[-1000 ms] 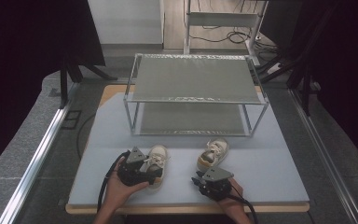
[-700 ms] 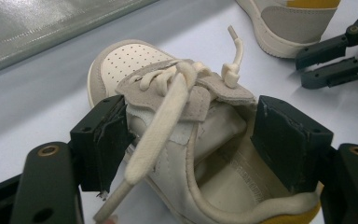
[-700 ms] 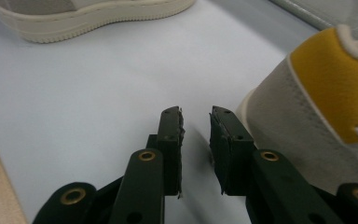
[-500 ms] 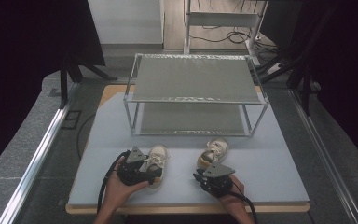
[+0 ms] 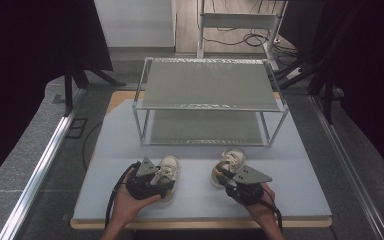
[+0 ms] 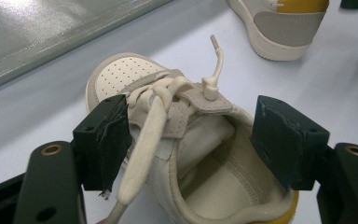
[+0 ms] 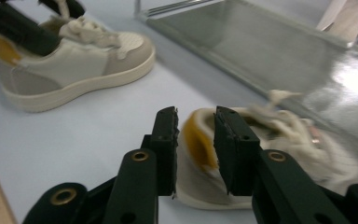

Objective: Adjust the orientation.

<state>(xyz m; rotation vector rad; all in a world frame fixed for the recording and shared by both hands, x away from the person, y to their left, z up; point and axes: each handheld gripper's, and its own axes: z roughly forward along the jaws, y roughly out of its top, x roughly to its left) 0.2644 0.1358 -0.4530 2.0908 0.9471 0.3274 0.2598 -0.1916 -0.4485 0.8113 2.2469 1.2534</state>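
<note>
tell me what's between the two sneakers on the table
Nothing: bare blue-grey tabletop separates the left sneaker and right sneaker, seen in the high view.

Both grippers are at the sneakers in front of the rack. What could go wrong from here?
The right gripper pinches only the yellow heel collar of the right sneaker, which looks tipped; its jaws have just been opening, so it may slip out.

The left gripper straddles the left sneaker with its right pad off the shoe, and a loose lace runs beside the left pad; closing could catch the lace rather than the upper.

The two-tier rack is close ahead, so a swinging shoe might hit its frame.
</note>
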